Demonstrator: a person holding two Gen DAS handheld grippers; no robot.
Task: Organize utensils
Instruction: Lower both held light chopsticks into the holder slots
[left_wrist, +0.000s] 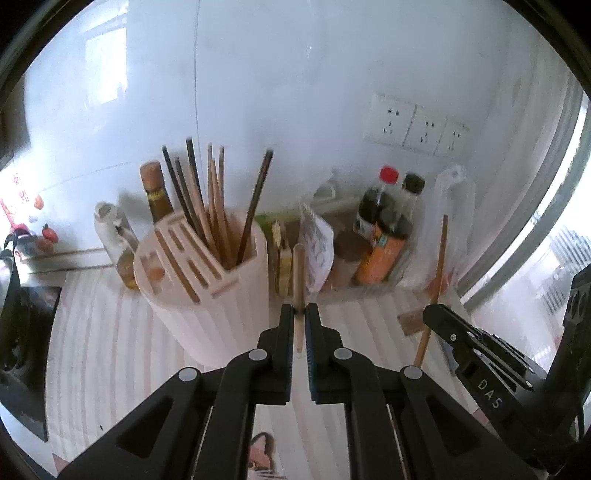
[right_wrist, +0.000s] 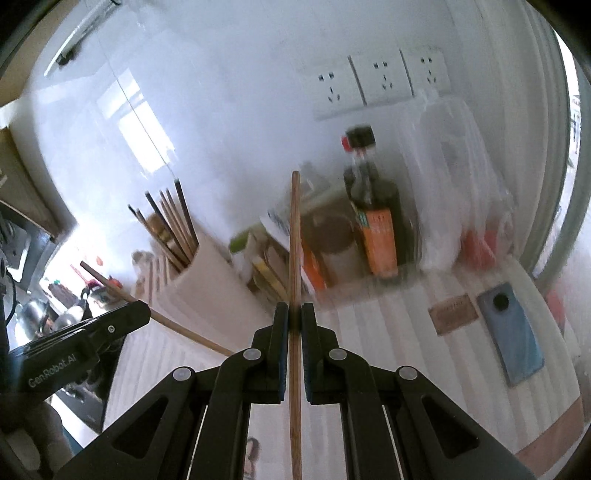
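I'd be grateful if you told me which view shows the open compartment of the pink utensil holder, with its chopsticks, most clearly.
The left wrist view: the pink utensil holder sits close, its slotted top and the open compartment with the standing chopsticks fully visible. In the right wrist view, the holder is smaller, blurred, seen from the side, and its opening is hidden.
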